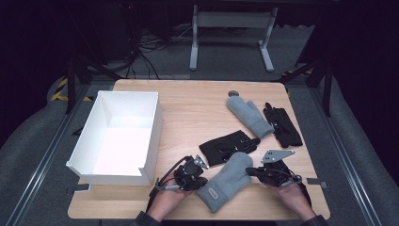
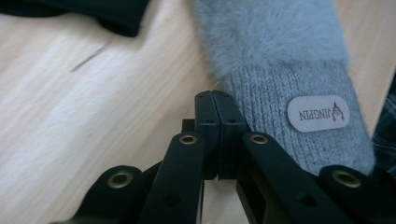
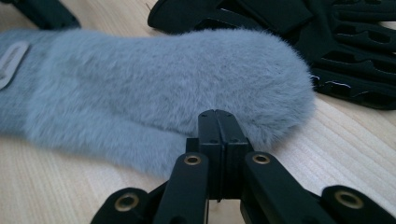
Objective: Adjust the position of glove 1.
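Left tool (image 2: 215,100): you are holding it with both jaws pressed together, face to face, with nothing between them. Its tips are sitting at the edge of the knitted cuff of the near grey mitten (image 2: 280,70); whether they are touching the knit cannot be told.
Right tool (image 3: 217,119): you are holding it with its jaws together as well, no fabric caught between them. Its tips are lying against the furry side of the near grey mitten (image 3: 163,88), close to the rounded fingertip end.
Hands: your left hand (image 1: 170,197) and right hand (image 1: 292,197) are coming in from the near edge of the worktop (image 1: 197,108), one on each side of the mitten.
Near grey mitten: it is lying flat on the worktop between the two tools, cuff toward you and to the left, fingertip end pointing away to the right. A pale label (image 2: 319,113) is showing on the cuff.
Near black glove (image 1: 229,147): it is lying just beyond the mitten, its edge touching or nearly touching the mitten's far end.
Second grey mitten (image 1: 248,116): it is resting farther back, on the right half of the worktop.
Second black glove (image 1: 283,125): it is lying just beside the second grey mitten, on its right.
White box (image 1: 147,141): it is standing open on the left side of the worktop, well apart from the gloves.
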A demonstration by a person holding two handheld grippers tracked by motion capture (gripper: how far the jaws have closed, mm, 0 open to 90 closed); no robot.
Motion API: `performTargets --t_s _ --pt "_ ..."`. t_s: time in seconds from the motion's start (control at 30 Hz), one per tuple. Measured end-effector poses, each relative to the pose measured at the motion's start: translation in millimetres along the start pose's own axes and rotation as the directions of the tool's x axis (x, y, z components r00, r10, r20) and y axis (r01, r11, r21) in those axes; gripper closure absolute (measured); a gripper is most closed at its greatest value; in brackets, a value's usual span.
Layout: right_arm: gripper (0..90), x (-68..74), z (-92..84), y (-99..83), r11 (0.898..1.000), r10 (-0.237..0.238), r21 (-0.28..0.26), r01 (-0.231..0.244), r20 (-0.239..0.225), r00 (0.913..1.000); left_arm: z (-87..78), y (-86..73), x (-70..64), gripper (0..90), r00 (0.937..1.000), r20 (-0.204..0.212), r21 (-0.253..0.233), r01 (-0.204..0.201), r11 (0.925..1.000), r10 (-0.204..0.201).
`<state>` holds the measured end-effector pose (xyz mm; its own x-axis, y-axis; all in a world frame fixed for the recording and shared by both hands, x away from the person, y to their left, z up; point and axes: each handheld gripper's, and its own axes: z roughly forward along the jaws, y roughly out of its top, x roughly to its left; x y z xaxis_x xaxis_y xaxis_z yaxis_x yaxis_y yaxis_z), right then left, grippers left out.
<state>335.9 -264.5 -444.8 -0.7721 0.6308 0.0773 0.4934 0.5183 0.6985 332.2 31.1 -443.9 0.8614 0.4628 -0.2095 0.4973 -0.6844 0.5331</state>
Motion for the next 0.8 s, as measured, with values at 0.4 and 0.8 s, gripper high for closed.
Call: performTargets --t_s 0.4,0.8 --pt "90.0 -7.5 7.0 10.1 1.0 0.003 0.015 -0.003 0.013 0.9999 26.9 20.3 -34.9 89.8 0.9827 0.129 -0.028 -0.13 0.9911 0.133" --pt "90.0 -2.5 24.5 29.4 0.998 -0.047 0.03 0.047 -0.025 0.9986 54.8 42.0 -53.5 89.8 0.9616 0.175 -0.071 -0.202 0.9768 0.212"
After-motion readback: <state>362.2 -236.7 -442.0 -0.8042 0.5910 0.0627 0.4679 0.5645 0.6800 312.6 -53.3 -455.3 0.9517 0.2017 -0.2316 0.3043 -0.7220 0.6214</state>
